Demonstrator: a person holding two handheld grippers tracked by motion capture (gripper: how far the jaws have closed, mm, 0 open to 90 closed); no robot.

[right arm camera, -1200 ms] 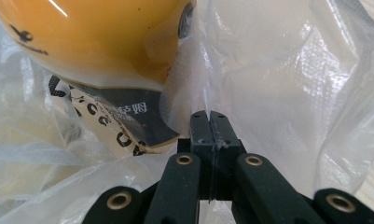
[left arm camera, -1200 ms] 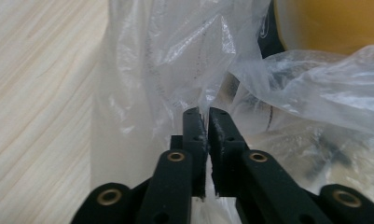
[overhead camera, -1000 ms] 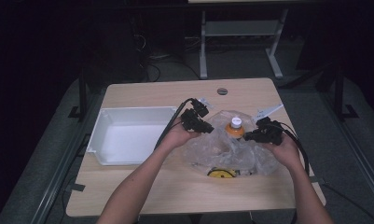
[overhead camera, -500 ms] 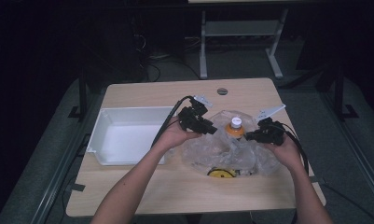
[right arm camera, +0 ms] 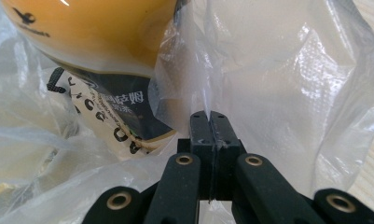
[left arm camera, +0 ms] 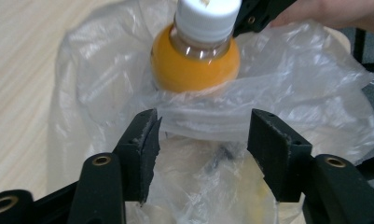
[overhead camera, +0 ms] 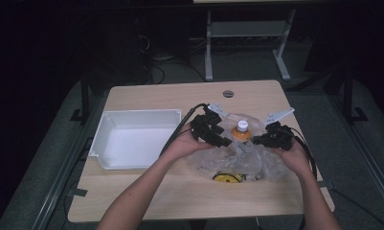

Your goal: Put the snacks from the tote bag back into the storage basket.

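A white tray [overhead camera: 132, 139] sits on the table [overhead camera: 161, 96] off to the left of both grippers. The left gripper [left arm camera: 203, 140] has its jaws spread apart, a rolled edge of the clear plastic bag [left arm camera: 315, 84] stretched across the gap between them. Just beyond those jaws stands the orange bottle [left arm camera: 194, 65] with its white cap [left arm camera: 207, 17], upright inside the bag. The right gripper [right arm camera: 210, 122] has its jaws pressed together, pinching a fold of the bag, with the bottle's dark label just beyond and left of the tips.
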